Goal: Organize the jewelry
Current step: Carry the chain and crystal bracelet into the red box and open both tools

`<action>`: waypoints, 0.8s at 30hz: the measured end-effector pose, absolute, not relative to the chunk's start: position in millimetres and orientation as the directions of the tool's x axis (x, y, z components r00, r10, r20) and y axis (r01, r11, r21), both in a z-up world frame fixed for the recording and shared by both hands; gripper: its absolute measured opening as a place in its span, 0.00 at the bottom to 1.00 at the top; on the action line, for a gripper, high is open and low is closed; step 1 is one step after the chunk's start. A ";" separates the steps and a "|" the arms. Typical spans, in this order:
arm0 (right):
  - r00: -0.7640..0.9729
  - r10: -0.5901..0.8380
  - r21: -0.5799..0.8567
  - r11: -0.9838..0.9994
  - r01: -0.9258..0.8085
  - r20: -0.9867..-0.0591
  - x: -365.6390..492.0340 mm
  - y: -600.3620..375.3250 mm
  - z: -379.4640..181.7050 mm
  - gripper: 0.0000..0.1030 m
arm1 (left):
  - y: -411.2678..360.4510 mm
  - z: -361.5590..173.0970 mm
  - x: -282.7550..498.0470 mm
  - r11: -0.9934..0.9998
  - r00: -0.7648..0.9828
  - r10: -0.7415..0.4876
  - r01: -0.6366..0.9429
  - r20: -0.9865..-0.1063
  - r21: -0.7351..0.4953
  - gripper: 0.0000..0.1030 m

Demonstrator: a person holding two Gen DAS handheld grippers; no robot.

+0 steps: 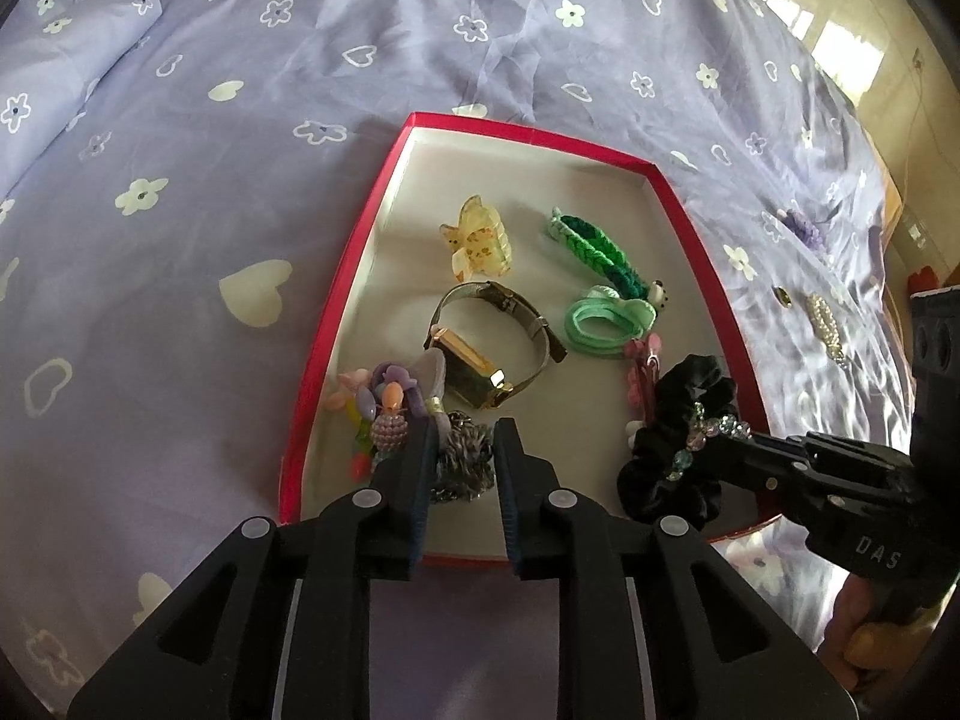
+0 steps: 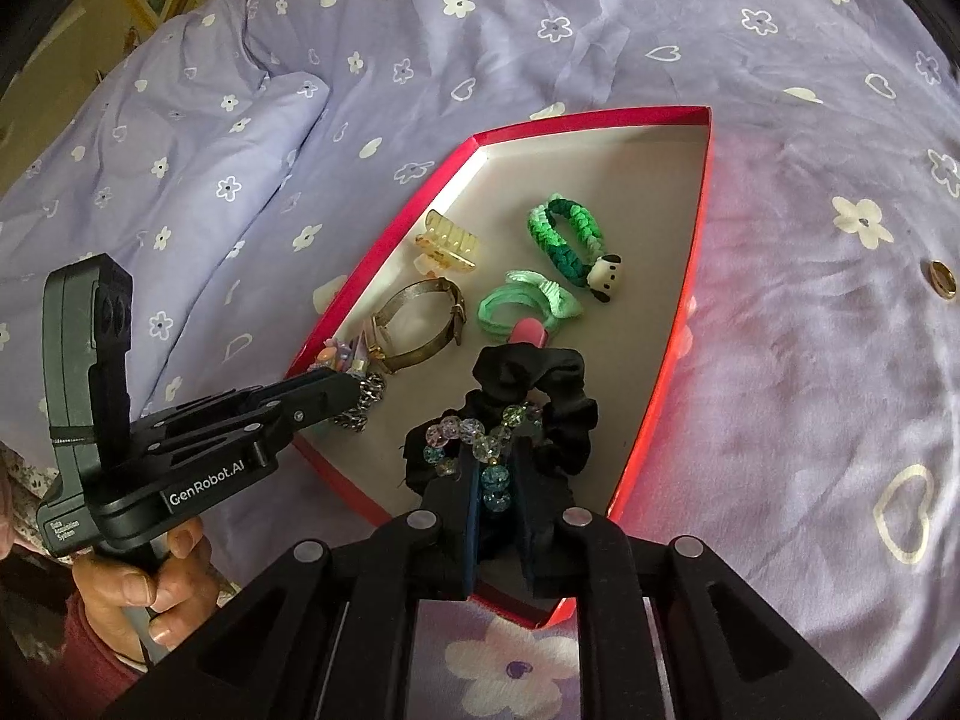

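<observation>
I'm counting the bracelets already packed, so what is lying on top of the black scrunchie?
A clear-bead bracelet drapes over the black scrunchie, pinched by the right gripper. The gripper's fingers hide the bracelet's lower part and the scrunchie beneath.

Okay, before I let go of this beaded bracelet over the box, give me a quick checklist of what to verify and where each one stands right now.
1. Right gripper grips the beaded bracelet: ok, beads sit between the fingers.
2. Bracelet is over the red box, not the bedsheet: ok.
3. Landing spot is bare: not ok, the black scrunchie lies right under it.
4. Left gripper is out of the way: ok, it is over the chain at the box's other side.
5. Left gripper holds nothing: cannot tell, its fingers straddle the chain.
6. All jewelry collected: not ok, a gold ring lies on the sheet.
</observation>
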State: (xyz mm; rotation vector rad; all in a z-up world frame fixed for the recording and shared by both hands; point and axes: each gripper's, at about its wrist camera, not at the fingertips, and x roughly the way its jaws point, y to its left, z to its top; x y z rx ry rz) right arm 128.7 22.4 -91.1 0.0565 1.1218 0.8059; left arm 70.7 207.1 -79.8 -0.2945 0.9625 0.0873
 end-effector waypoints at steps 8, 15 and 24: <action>0.186 0.607 0.440 0.723 -0.533 -0.773 127.1 17.4 -91.3 0.14 | 201.6 -74.7 68.4 0.963 0.577 -0.044 -0.193 -0.816 -0.188 0.18; 0.190 0.620 0.448 0.715 -0.536 -0.761 124.2 15.8 -85.8 0.26 | 201.1 -72.4 65.6 0.961 0.579 -0.042 -0.200 -0.815 -0.191 0.24; 0.224 0.643 0.459 0.710 -0.535 -0.733 119.3 6.7 -71.0 0.32 | 198.3 -60.2 56.7 0.962 0.600 -0.032 -0.197 -0.800 -0.187 0.37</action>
